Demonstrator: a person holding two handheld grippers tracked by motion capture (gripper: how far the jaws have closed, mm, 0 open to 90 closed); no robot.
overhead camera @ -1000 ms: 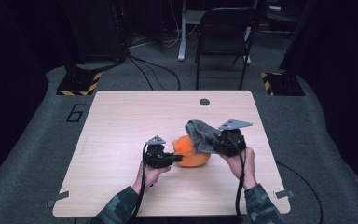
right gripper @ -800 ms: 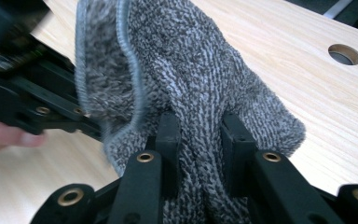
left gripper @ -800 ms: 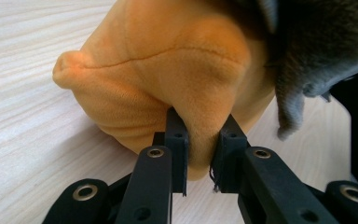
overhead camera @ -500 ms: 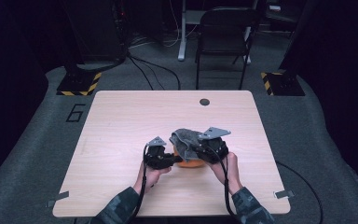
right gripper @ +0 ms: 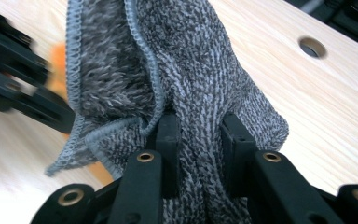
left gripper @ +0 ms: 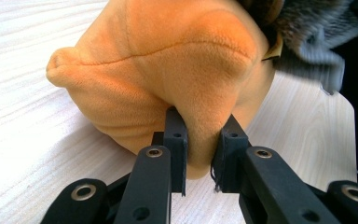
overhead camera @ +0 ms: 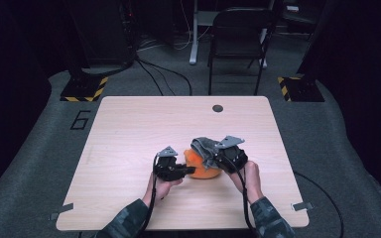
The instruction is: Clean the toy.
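An orange plush toy [overhead camera: 202,165] lies on the wooden table [overhead camera: 129,129] near the front middle. My left gripper [overhead camera: 186,169] is shut on a fold of the orange plush [left gripper: 168,70], pinching it from the toy's left side. A grey knitted cloth [overhead camera: 204,148] is draped over the plush's right top. My right gripper [overhead camera: 213,157] is shut on the grey cloth [right gripper: 191,70], which bunches up between its jaws. In the right gripper view the left gripper's black jaws show blurred at the left edge, with a sliver of orange behind.
A round cable hole [overhead camera: 218,108] sits near the table's far edge. A dark folding chair [overhead camera: 238,39] stands behind the table. Yellow-and-black striped blocks [overhead camera: 83,89] lie on the floor at the far left and far right.
My right gripper has carried the grey cloth leftward and down onto the orange plush. The left gripper has kept still on the plush.
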